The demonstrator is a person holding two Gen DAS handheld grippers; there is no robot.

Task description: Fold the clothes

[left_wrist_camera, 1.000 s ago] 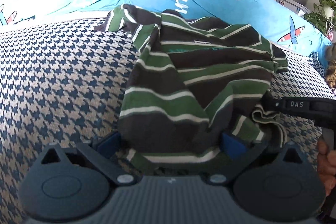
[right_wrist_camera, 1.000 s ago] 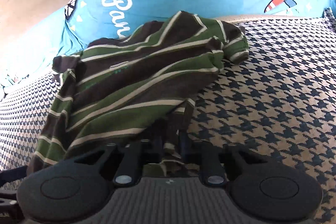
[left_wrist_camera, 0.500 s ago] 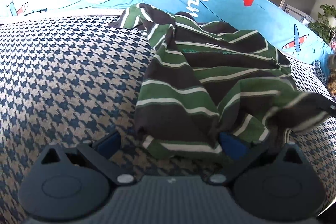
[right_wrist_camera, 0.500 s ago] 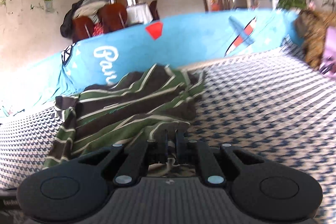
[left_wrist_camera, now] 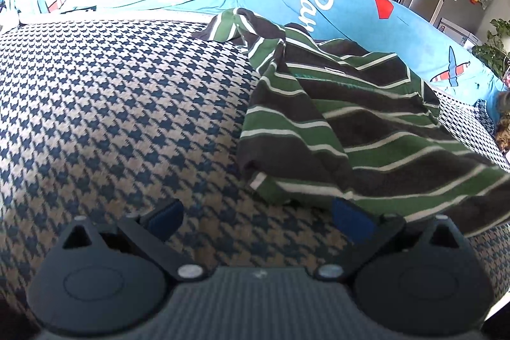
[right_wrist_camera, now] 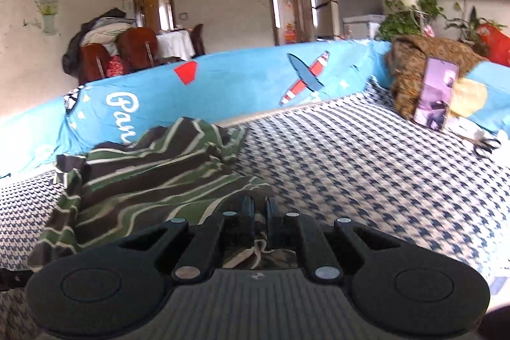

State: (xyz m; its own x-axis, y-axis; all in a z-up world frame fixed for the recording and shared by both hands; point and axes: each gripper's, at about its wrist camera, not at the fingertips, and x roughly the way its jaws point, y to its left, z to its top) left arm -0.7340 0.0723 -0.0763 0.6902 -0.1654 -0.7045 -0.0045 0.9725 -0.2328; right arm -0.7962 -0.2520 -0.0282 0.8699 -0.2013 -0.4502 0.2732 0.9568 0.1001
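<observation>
One hand-held gripper [right_wrist_camera: 259,209] pinches shirt [right_wrist_camera: 153,177] (apparently).

A green, dark-grey and white striped shirt [left_wrist_camera: 350,129] lies rumpled, one edge lifted off the houndstooth cover [left_wrist_camera: 111,117].

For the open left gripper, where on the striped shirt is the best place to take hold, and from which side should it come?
I would grip the near hem corner of the striped shirt, where the folded edge lifts a little off the houndstooth cover. Bring the left gripper low from the bare side, jaws wide, so one slides under the edge. The right gripper is already shut on the other hem end.
</observation>
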